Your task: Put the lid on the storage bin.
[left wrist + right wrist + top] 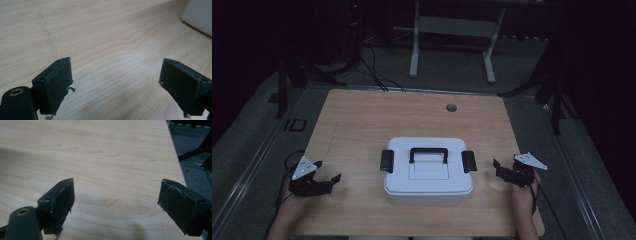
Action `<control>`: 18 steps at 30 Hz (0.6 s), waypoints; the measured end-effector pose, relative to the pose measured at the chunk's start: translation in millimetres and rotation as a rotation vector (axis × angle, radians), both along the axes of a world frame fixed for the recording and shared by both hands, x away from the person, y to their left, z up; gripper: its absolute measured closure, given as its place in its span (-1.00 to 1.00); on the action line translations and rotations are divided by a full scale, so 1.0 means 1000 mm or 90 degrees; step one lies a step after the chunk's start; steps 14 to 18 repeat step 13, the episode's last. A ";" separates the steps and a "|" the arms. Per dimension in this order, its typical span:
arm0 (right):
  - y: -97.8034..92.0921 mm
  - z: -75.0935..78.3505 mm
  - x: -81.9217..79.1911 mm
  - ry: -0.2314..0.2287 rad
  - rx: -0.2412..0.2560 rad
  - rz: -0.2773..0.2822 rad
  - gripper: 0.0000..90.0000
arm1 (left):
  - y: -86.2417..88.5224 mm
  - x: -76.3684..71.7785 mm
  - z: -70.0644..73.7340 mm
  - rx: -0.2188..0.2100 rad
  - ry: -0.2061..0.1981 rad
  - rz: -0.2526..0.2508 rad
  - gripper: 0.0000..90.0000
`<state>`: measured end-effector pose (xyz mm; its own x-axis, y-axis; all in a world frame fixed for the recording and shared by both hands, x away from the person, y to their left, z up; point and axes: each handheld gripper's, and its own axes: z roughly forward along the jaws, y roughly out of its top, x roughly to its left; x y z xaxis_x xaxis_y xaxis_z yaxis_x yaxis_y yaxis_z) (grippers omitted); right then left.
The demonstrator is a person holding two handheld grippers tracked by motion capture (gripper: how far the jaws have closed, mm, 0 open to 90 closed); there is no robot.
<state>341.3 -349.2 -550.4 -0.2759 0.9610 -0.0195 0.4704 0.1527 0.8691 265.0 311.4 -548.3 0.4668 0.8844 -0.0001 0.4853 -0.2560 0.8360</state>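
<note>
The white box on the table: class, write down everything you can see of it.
The white box looks like plastic, rectangular with rounded corners. Its lid is shut, with a black carry handle lying across the top and a black latch on each short side. It stands upright, near the middle of the wooden table, towards the person's edge. Both grippers are apart from it; nothing touches it except the table.

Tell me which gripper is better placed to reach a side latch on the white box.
Right, probably. The right gripper sits open close beside the right latch; the left gripper is also open but farther from the left latch of the white box.
</note>
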 end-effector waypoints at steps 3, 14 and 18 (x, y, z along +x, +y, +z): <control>0.000 0.000 -0.003 -0.015 0.002 -0.009 -0.71 | 0.003 -0.001 0.000 -0.008 -0.022 0.031 -0.74; -0.001 -0.001 -0.007 -0.026 -0.005 -0.016 -0.71 | 0.003 0.000 -0.005 0.001 -0.013 0.046 -0.74; -0.001 -0.001 -0.007 -0.026 -0.005 -0.016 -0.71 | 0.003 0.000 -0.005 0.001 -0.013 0.046 -0.74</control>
